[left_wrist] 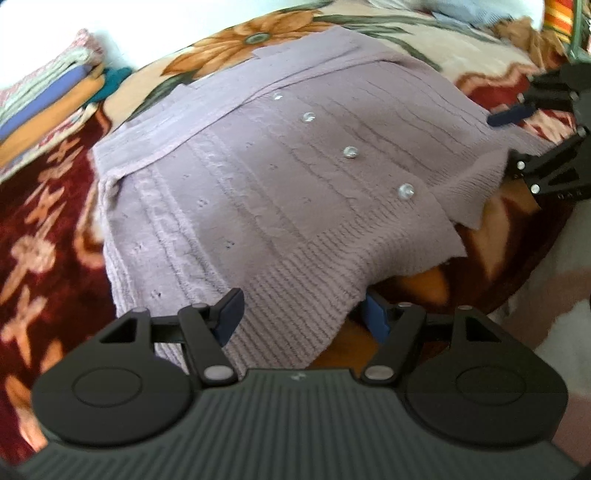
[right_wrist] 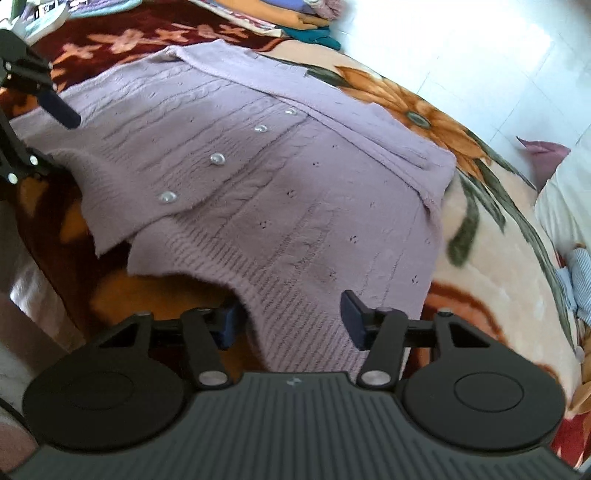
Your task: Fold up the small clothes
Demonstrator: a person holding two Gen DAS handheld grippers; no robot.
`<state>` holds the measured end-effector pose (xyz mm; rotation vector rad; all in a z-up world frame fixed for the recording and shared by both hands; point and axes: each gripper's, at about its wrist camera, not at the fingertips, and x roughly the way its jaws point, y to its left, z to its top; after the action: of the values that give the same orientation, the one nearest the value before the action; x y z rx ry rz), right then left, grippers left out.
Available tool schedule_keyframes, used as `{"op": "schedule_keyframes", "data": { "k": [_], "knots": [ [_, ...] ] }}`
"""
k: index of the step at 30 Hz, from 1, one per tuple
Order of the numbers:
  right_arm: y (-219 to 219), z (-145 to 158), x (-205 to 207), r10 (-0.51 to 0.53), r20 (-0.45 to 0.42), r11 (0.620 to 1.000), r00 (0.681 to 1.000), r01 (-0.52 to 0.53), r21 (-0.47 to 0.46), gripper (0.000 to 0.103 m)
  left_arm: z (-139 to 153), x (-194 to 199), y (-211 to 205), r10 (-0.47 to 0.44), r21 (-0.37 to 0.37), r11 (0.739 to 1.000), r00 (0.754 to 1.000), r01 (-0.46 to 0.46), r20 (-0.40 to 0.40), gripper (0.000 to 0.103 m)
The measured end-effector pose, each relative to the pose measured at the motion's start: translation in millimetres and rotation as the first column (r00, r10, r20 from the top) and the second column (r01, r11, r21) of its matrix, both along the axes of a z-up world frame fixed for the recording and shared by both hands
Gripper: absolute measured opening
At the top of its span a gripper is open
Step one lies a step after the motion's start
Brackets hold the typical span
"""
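A lilac knitted cardigan (left_wrist: pixel 258 177) with a row of pearly buttons (left_wrist: pixel 350 151) lies spread flat on a floral blanket (left_wrist: pixel 44 229). My left gripper (left_wrist: pixel 303 314) straddles one end of the ribbed hem; its jaws stand wide, one pad over the knit and the other at the hem's edge. In the right wrist view my right gripper (right_wrist: pixel 291 321) straddles the other end of the cardigan's (right_wrist: pixel 295 192) hem, jaws apart with the fabric between them. Each gripper also shows at the edge of the other's view, the right gripper (left_wrist: pixel 513 142) and the left gripper (right_wrist: pixel 55 136).
A stack of folded clothes (left_wrist: pixel 55 96) sits at the blanket's far corner, also seen as the stack (right_wrist: pixel 295 18). Pale floor tiles (right_wrist: pixel 461 44) lie beyond the bed. A cream pillow (right_wrist: pixel 561 206) and a striped blue cloth (right_wrist: pixel 580 273) lie at the right.
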<state>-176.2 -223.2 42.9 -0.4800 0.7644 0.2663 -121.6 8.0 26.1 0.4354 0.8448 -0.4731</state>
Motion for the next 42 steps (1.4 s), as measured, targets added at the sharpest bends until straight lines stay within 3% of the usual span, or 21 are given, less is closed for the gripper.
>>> {"op": "schedule_keyframes", "data": {
  "k": [2,6,8,9,10,12,20,26,35,42],
  "knots": [
    [1,3,0,-0.008,0.007,1.0,1.0,0.007,0.019,0.031,-2,6,4,0.045,-0.02,0.999,0.999,-0.045,0.004,0.071],
    [3,13,-4,-0.027,0.035,0.999,0.999,0.026,0.039,0.015,-1,9,8,0.089,-0.05,0.995,0.996,-0.088,0.017,0.068],
    [2,17,-4,-0.043,0.051,0.998,0.998,0.04,0.058,0.008,0,5,8,0.063,-0.059,0.996,0.998,-0.061,0.03,0.048],
    [1,20,-5,-0.049,0.063,0.997,0.997,0.045,0.065,0.008,1,3,7,0.051,-0.071,0.996,0.998,-0.049,0.032,0.026],
    [1,23,-5,-0.055,0.079,0.996,0.995,0.049,0.071,0.007,2,1,6,0.055,-0.074,0.996,0.998,-0.052,0.037,0.013],
    [1,28,-5,-0.067,0.108,0.995,0.992,0.058,0.086,0.006,4,-1,5,0.064,-0.066,0.996,0.996,-0.06,0.063,0.009],
    [-4,52,6,-0.153,0.243,0.977,0.958,0.109,0.184,0.005,32,2,13,0.157,-0.154,0.979,0.978,-0.135,0.141,0.008],
    [-8,66,28,-0.169,0.284,0.971,0.944,0.109,0.214,0.005,56,12,13,0.186,-0.203,0.969,0.961,-0.144,0.207,0.008],
    [-10,88,60,-0.2,0.356,0.962,0.913,0.114,0.247,0.005,78,48,3,0.217,-0.24,0.959,0.935,-0.151,0.28,0.008],
    [-5,108,100,-0.225,0.427,0.955,0.876,0.112,0.273,0.005,102,84,-3,0.255,-0.277,0.948,0.9,-0.159,0.355,0.008]
  ]
}}
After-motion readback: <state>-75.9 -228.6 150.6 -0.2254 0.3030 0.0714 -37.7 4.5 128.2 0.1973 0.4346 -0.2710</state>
